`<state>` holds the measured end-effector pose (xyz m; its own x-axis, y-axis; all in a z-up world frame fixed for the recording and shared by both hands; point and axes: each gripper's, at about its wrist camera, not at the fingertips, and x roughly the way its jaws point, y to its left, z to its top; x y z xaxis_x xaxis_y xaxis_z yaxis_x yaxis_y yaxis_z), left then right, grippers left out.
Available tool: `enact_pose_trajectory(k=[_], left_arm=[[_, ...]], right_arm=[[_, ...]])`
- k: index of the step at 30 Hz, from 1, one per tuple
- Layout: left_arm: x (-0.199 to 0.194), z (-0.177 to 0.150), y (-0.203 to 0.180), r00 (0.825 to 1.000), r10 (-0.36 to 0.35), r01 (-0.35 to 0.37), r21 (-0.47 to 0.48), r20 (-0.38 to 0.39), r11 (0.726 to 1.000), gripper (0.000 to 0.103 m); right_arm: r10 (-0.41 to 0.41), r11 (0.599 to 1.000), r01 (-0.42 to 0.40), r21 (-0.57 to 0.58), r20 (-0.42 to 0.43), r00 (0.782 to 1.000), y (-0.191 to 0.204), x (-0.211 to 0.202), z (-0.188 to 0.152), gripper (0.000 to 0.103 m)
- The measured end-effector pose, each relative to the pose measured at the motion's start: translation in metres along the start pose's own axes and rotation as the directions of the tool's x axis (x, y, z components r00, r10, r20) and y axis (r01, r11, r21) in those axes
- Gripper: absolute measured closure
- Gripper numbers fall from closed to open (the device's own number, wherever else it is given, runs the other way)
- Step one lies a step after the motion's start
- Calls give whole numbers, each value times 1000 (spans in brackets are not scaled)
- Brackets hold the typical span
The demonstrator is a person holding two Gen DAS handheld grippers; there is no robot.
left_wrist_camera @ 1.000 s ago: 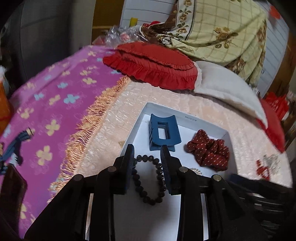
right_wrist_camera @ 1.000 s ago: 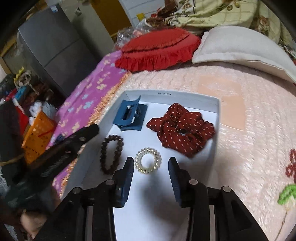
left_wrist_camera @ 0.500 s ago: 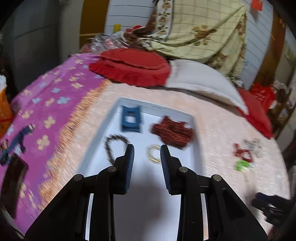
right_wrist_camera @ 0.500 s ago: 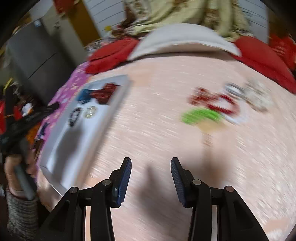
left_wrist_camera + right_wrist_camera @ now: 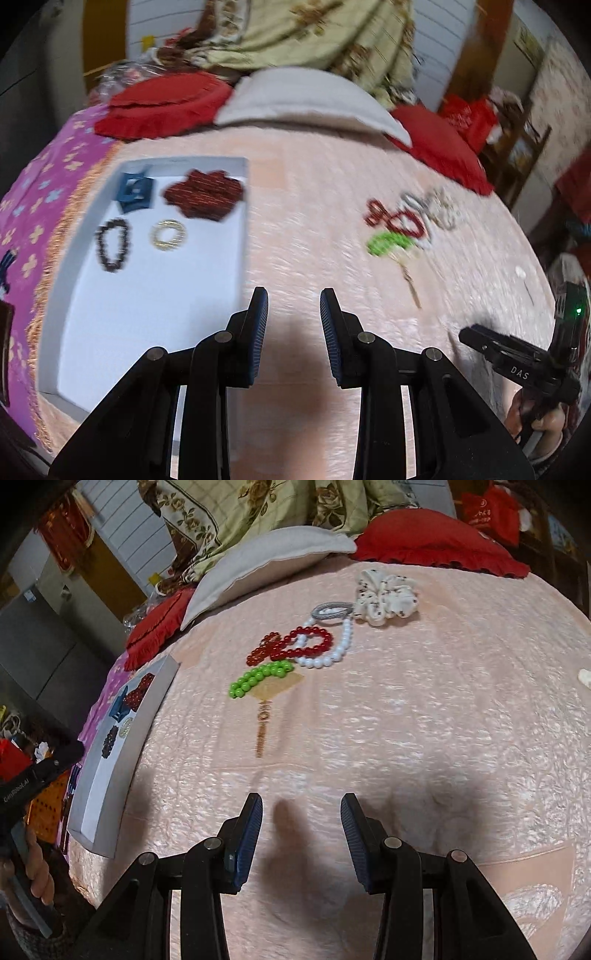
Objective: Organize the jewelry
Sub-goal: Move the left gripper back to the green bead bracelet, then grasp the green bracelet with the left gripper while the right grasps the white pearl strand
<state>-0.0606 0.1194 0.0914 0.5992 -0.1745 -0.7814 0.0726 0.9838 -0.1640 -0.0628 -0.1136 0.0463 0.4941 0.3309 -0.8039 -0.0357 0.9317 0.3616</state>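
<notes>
A white tray (image 5: 147, 306) lies on the pink bedspread at the left. It holds a blue claw clip (image 5: 133, 192), a dark red scrunchie (image 5: 204, 195), a dark bead bracelet (image 5: 112, 244) and a gold coil hair tie (image 5: 168, 235). My left gripper (image 5: 293, 299) hovers open and empty just right of the tray. My right gripper (image 5: 301, 805) is open and empty over bare bedspread. Well ahead of it lie a green bead bracelet (image 5: 258, 677), a red bead bracelet (image 5: 291, 646), a white bead bracelet (image 5: 332, 653), a grey hair tie (image 5: 330, 610) and a white scrunchie (image 5: 384, 594).
A grey pillow (image 5: 266, 561) and red cushions (image 5: 436, 542) line the far side of the bed. A purple flowered blanket (image 5: 33, 206) lies left of the tray. A small white object (image 5: 584, 677) sits at the right edge. A hand (image 5: 37, 871) holds the left gripper's handle.
Both grippers have swung right, away from the tray. The right one left the gold hair tie in the tray, its jaws a little wider, and now faces the bead pile.
</notes>
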Motion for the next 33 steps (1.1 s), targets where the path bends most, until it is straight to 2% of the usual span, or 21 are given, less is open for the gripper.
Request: enact_pose_trajectory(k=[7, 11, 15, 20, 23, 24, 25, 26, 29, 33], left_arm=[[59, 24, -50, 994, -58, 61, 33, -89, 998, 75], [96, 44, -67, 989, -91, 95, 31, -118, 995, 75], [127, 62, -81, 989, -74, 85, 79, -127, 993, 75], [160, 68, -90, 978, -86, 106, 101, -189, 989, 75], [164, 69, -93, 982, -81, 102, 116, -171, 988, 75], [165, 70, -94, 983, -65, 87, 124, -171, 988, 80], [169, 69, -97, 981, -35, 63, 143, -191, 988, 95], [170, 67, -97, 979, -27, 60, 155, -204, 986, 95], [160, 56, -100, 985, -6, 43, 212, -174, 976, 95], [141, 36, -89, 982, -22, 60, 202, -185, 978, 95]], right_arm=[[19, 999, -21, 30, 51, 999, -24, -5, -5, 61], [30, 999, -31, 31, 58, 998, -33, -7, -5, 61], [34, 999, -36, 30, 65, 997, -37, -8, -4, 61], [51, 998, -54, 42, 70, 996, -41, -6, -4, 61], [52, 998, -55, 41, 75, 996, -41, -6, -5, 61], [51, 998, -54, 41, 77, 996, -40, -6, -5, 61], [49, 998, -53, 40, 78, 996, -39, -6, -5, 61], [47, 998, -50, 38, 78, 996, -39, -6, -4, 61], [38, 999, -40, 29, 75, 996, -36, -5, -4, 61], [39, 998, -42, 38, 67, 997, -38, -6, -3, 61]])
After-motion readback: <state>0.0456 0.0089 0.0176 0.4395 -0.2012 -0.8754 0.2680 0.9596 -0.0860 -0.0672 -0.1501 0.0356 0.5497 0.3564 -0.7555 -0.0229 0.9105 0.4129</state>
